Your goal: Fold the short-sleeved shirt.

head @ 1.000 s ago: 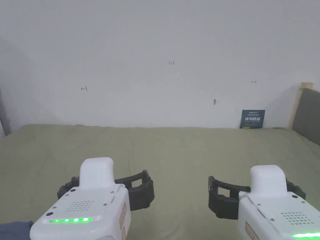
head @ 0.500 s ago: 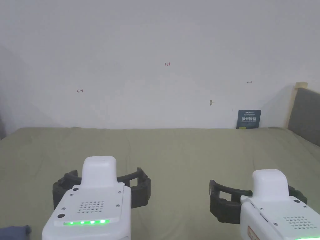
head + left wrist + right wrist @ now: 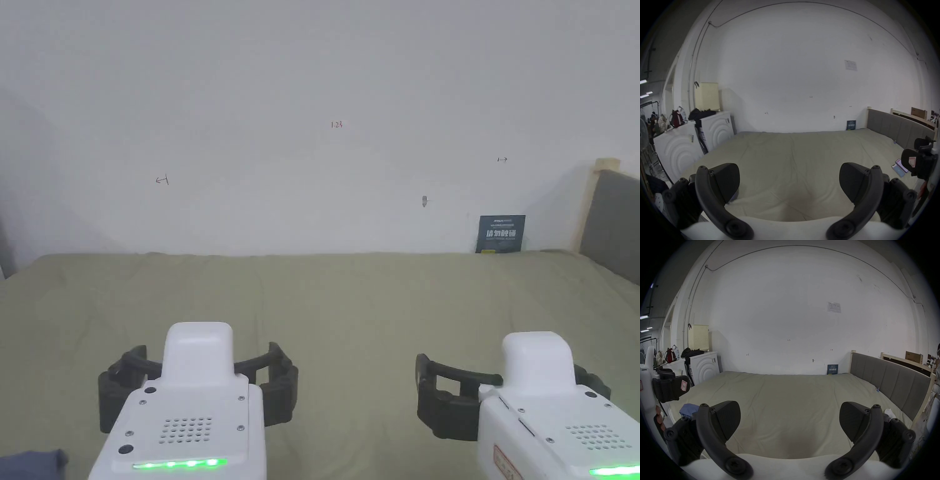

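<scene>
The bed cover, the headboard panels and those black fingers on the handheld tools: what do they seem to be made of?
Bed cover: woven cloth, likely cotton, matte olive with soft creases.
Headboard: grey padded fabric, with stitched panel seams, in a pale wood frame.
Fingers: probably hard matte black plastic with a finely textured, perhaps rubbery, pad; the screws look metal.
Both the left gripper and the right gripper stand open.

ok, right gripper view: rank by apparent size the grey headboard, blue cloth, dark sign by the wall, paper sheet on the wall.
Largest to smallest as they look:
1. grey headboard
2. blue cloth, partly hidden behind the gripper jaw
3. paper sheet and dark sign: look alike, not ranked.
</scene>
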`<state>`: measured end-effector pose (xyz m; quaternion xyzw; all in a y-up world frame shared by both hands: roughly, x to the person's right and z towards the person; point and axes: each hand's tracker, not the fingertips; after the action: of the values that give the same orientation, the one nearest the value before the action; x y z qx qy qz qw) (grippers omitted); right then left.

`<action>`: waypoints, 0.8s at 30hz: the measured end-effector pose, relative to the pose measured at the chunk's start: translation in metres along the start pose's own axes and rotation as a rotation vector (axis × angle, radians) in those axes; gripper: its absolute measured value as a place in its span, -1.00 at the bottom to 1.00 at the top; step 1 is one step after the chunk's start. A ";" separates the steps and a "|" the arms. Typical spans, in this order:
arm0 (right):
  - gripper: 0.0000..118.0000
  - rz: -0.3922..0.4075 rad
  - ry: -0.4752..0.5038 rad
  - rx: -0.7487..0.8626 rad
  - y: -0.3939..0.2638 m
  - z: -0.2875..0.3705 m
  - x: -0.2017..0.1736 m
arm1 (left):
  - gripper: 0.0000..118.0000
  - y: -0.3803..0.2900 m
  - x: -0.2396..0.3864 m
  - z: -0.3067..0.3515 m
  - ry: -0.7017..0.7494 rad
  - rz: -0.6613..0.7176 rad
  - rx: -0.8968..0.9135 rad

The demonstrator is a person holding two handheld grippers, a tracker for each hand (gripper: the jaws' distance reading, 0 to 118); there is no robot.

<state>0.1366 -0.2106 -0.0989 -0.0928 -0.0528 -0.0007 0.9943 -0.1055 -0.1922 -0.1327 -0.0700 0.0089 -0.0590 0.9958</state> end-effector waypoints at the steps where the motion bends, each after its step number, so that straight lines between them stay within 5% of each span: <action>1: 1.00 0.004 0.004 0.001 0.001 0.001 -0.001 | 1.00 0.001 0.001 0.000 0.016 -0.009 -0.006; 8: 1.00 0.007 0.005 0.005 0.003 0.001 -0.002 | 1.00 0.010 -0.023 -0.004 -0.148 0.198 -0.118; 14: 1.00 0.019 0.007 0.006 0.003 0.002 -0.003 | 1.00 0.004 -0.018 -0.003 -0.040 0.106 -0.085; 24: 1.00 0.025 0.007 -0.001 0.002 0.004 -0.006 | 1.00 0.001 -0.017 0.003 -0.111 0.080 -0.089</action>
<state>0.1304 -0.2085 -0.0961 -0.0937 -0.0482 0.0113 0.9944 -0.1222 -0.1892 -0.1294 -0.1170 -0.0410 -0.0145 0.9922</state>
